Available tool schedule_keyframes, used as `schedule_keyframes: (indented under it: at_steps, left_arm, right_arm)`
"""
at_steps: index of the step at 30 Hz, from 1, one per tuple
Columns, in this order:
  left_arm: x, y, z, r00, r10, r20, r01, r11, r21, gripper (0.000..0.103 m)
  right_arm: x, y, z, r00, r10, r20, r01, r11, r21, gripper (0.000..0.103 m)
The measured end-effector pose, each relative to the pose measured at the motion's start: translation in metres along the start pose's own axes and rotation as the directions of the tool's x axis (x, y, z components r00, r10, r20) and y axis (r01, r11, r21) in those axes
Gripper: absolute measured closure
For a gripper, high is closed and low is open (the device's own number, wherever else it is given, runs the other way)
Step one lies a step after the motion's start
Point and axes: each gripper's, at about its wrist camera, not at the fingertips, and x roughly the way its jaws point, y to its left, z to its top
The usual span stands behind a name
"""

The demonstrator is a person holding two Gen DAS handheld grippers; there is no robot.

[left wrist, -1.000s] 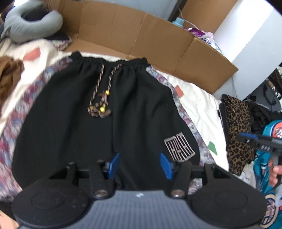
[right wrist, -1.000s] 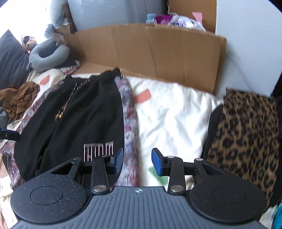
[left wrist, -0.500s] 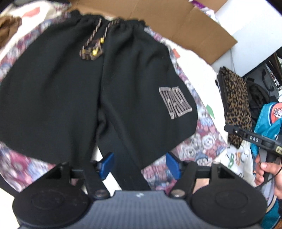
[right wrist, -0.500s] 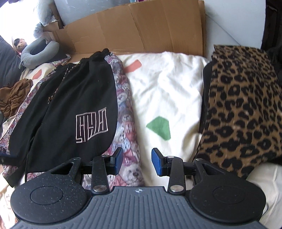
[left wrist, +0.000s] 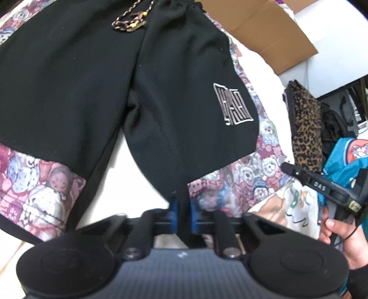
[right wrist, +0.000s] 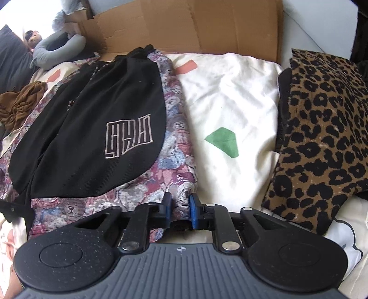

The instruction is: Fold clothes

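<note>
- The black shorts (left wrist: 96, 76) lay flat on the bed (right wrist: 230, 92), waistband and drawstring (left wrist: 130, 21) toward 12 o'clock in the left wrist view, leg openings toward 6 o'clock.
- Under them, a teddy-bear print garment (right wrist: 177, 147) showed as a border along the sides and hems.
- The left tool (left wrist: 183, 215) was closing, with the dark seamed edge of the shorts' right leg, near the crotch, pinched between its blue pads (left wrist: 194, 216); it read as clenched on the shorts.
- The right tool (right wrist: 180, 210) was closing as well, and its pads pressed a bunched corner of the teddy-bear print garment at 6 o'clock in its own view, just beside the hem of the shorts below the embroidered logo (right wrist: 128, 136).
- Whether any black cloth also sat in the right tool could not be told.
- In the left wrist view the right tool and the hand (left wrist: 340, 237) holding it appeared at 4 o'clock.
- A leopard-print garment (right wrist: 322, 128) lay at 3 o'clock in the right wrist view, well apart from the shorts; cardboard (right wrist: 191, 25) stood at 12 o'clock.
- Judged step: the 1st grasp of the hem end, before any fold; the shorts were not yet folded.
- The next move likely called for lifting both corners together and carrying them toward the waistband, keeping the cloth taut.
- Risk: with 2 layers stacked, the right tool could drag the lower garment along instead of the shorts.
</note>
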Motion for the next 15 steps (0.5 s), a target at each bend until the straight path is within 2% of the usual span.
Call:
schedule_keyframes:
  at_steps: [1, 3, 9, 15]
  left_arm:
    - [-0.003, 0.001, 0.000, 1.000, -0.008, 0.005, 0.008, 1.000, -0.003, 0.096]
    - [-0.011, 0.000, 0.001, 1.000, -0.013, 0.020, 0.013, 1.000, -0.003, 0.099]
    - [-0.034, 0.000, 0.003, 0.998, -0.012, 0.056, 0.013, 1.000, -0.020, 0.100]
    - [-0.045, 0.003, 0.006, 0.998, 0.023, 0.067, -0.022, 1.000, -0.015, 0.100]
  right_arm:
    - [-0.002, 0.002, 0.001, 1.000, -0.006, 0.008, 0.006, 1.000, -0.004, 0.096]
    - [-0.006, 0.006, 0.003, 1.000, -0.018, 0.021, 0.019, 1.000, -0.013, 0.098]
    - [-0.014, 0.024, 0.010, 0.999, 0.002, 0.036, 0.000, 0.998, -0.055, 0.098]
    - [-0.009, 0.050, 0.009, 0.999, 0.044, 0.017, -0.042, 0.992, -0.116, 0.098]
